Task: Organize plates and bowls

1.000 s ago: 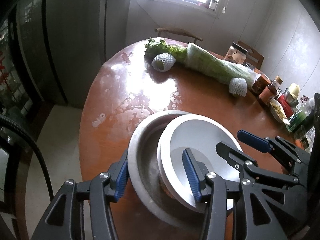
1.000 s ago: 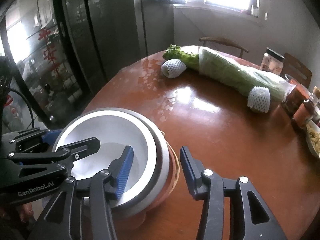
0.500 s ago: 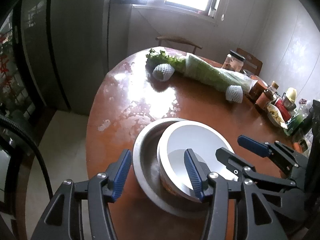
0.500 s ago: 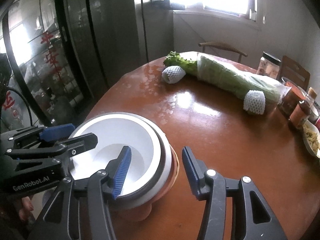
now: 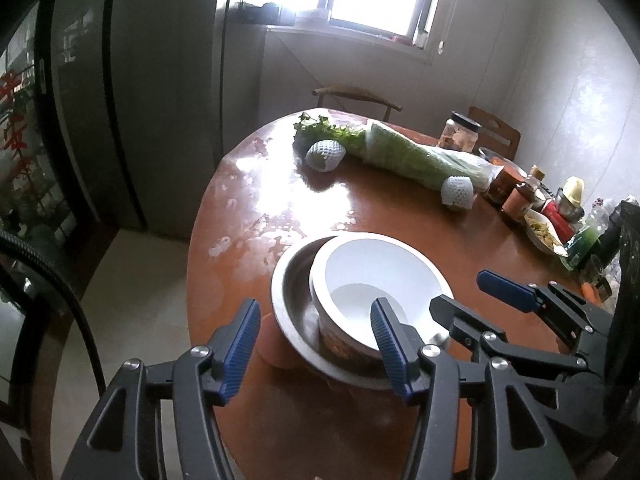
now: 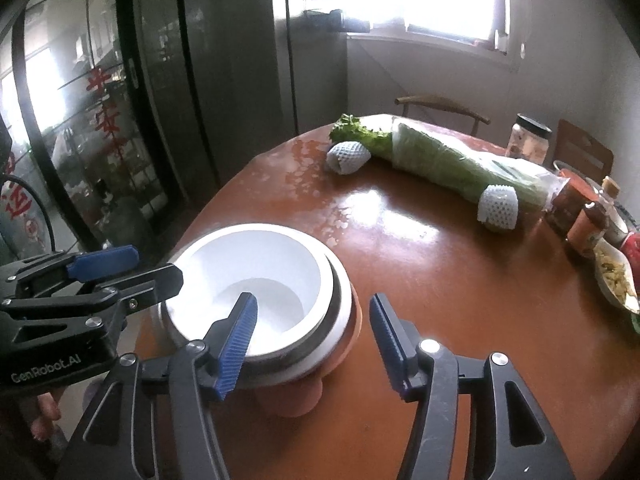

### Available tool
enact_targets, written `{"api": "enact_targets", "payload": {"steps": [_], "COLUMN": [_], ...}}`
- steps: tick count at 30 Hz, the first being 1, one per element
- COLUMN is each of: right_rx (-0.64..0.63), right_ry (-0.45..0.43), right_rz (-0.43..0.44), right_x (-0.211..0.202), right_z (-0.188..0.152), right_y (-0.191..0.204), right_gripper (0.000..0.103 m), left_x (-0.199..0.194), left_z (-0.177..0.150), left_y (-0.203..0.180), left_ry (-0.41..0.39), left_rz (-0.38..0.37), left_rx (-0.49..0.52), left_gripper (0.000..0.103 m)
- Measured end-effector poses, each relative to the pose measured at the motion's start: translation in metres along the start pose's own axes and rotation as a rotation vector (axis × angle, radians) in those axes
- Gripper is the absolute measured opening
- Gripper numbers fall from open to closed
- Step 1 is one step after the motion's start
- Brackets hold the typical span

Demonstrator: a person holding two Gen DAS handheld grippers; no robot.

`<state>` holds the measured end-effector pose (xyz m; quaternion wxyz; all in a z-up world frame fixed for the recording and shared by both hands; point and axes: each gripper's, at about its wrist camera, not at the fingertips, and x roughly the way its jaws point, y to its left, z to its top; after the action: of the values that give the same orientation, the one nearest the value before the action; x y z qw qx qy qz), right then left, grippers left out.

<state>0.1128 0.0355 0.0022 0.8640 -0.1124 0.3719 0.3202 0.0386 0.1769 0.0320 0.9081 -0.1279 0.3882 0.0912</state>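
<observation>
Both tongs, my left gripper (image 5: 316,344) and right gripper (image 6: 312,336), have just been opening, released and holding nothing. I should lift them straight away (no knocking rims). Just ahead, between them, the white bowl (image 5: 376,272) sits nested in the steel bowl (image 5: 292,300) on the table (image 6: 440,280).

— What's in my way near the edge?

— The stacked bowls (image 6: 256,296) sit right at the table's (image 6: 460,288) near rim, just ahead of both grippers.

— And past them?

— I see bare wood through the middle. Farther back the wrapped greens (image 5: 412,156) lie across, a foam-netted fruit (image 5: 325,155) at each end. Jars and bottles (image 5: 520,196) crowd the right side.
</observation>
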Motion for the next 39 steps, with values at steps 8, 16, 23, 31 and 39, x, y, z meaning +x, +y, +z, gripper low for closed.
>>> {"api": "enact_targets", "payload": {"steps": [8, 16, 23, 31, 39], "right_rx": [0.006, 0.015, 0.029, 0.048, 0.055], "right_ry": [-0.032, -0.046, -0.04, -0.041, -0.041], "right_rz": [-0.019, -0.036, -0.048, -0.065, -0.087], "right_x": [-0.024, -0.041, -0.05, -0.059, -0.07], "right_z": [-0.017, -0.036, -0.054, -0.071, -0.088], "right_y": [0.004, 0.003, 0.001, -0.003, -0.005], "right_gripper": [0.062, 0.067, 0.069, 0.069, 0.07], "left_x": [-0.019, -0.029, -0.033, -0.039, -0.045], "left_z": [-0.019, -0.036, -0.052, -0.066, -0.076], "left_y": [-0.01, -0.018, -0.024, -0.036, -0.046], "left_ry": [-0.027, -0.041, -0.043, -0.048, -0.046], "left_rz": [0.007, 0.017, 0.031, 0.019, 0.015], "left_rx": [0.013, 0.015, 0.012, 0.041, 0.071], "left_gripper": [0.059, 0.06, 0.06, 0.06, 0.06]}}
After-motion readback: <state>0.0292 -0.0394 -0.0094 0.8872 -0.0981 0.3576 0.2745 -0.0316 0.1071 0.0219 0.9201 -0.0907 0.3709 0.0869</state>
